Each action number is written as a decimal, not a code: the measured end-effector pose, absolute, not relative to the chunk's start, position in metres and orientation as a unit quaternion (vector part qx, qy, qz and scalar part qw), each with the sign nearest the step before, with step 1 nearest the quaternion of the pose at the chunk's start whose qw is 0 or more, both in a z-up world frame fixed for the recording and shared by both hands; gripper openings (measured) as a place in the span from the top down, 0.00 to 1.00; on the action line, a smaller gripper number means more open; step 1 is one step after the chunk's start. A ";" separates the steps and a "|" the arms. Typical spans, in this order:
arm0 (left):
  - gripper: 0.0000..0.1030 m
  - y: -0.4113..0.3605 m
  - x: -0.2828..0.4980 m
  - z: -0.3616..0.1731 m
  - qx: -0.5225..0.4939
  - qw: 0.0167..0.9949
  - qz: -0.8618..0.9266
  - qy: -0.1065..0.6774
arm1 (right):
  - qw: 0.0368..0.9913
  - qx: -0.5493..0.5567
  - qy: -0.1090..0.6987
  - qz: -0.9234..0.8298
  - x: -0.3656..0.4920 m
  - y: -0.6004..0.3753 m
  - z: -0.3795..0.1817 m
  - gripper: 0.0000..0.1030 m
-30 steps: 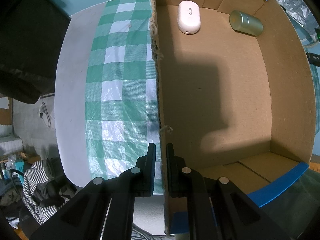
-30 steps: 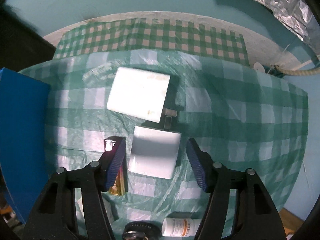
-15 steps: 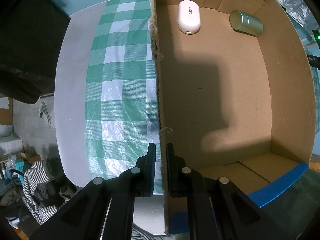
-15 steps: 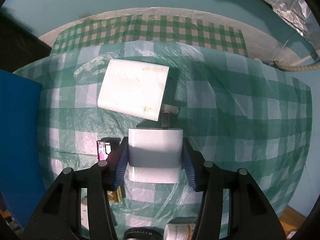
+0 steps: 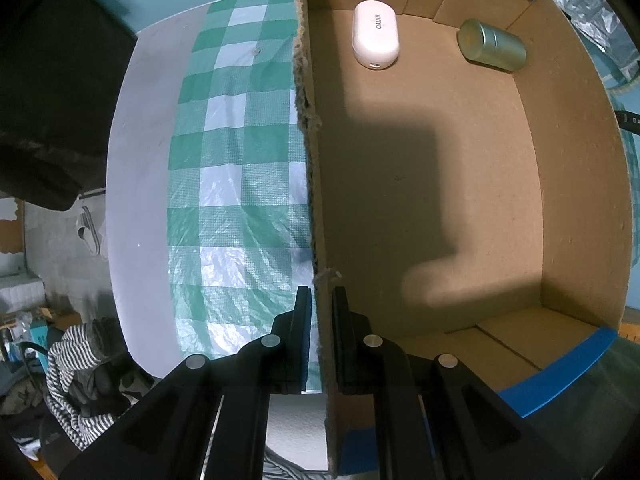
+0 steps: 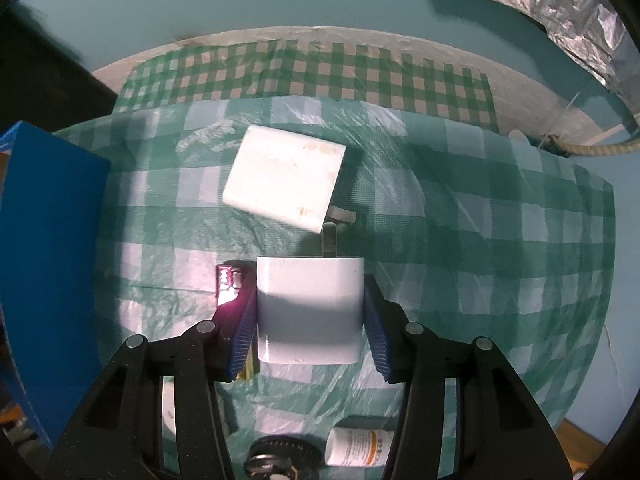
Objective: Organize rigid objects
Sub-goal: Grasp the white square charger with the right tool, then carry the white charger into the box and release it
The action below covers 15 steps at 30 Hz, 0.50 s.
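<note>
Cardboard box (image 5: 440,184): left gripper (image 5: 320,332) clamps its left wall; one white case (image 5: 375,35) and one metal tin (image 5: 491,45) lie far, floor otherwise open. Right gripper (image 6: 310,320) has just closed onto the near of two white chargers (image 6: 310,312), prongs toward the far one (image 6: 284,178); one pill bottle (image 6: 358,448) nearest.

my table (image 6: 520,92) under green-checked plastic cloth (image 6: 500,240): two white chargers (image 6: 310,316), pill bottle (image 6: 358,446), cardboard box (image 5: 440,200) resting on it.

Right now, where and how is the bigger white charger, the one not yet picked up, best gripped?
Take the bigger white charger from above, across its two long flat sides, mid-body. It lies flat on the checked cloth, turned slightly, so the tool likely needs a small twist; keep clear of the prongs at its lower right end.
</note>
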<state>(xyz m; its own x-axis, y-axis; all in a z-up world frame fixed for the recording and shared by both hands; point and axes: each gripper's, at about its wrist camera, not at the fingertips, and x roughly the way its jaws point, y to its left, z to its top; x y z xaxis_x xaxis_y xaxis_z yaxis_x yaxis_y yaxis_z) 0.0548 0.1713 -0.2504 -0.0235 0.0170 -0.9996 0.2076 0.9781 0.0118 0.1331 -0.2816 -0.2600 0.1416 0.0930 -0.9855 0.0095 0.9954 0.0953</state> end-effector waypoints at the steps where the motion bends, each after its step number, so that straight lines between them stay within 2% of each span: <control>1: 0.90 0.171 0.055 -0.250 0.079 0.694 -0.069 0.712 | 0.755 0.040 0.654 0.029 0.132 -0.281 -0.258 0.52; 15: 0.90 0.170 0.057 -0.250 0.079 0.695 -0.068 0.711 | 0.767 0.035 0.637 0.074 0.131 -0.253 -0.219 0.52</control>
<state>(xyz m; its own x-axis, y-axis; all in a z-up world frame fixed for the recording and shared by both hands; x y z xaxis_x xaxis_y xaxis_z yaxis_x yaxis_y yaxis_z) 0.0571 0.1705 -0.2503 -0.0214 0.0168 -0.9996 0.2068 0.9783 0.0120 0.1309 -0.2528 -0.2188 0.1779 0.1578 -0.9713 -0.0687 0.9866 0.1477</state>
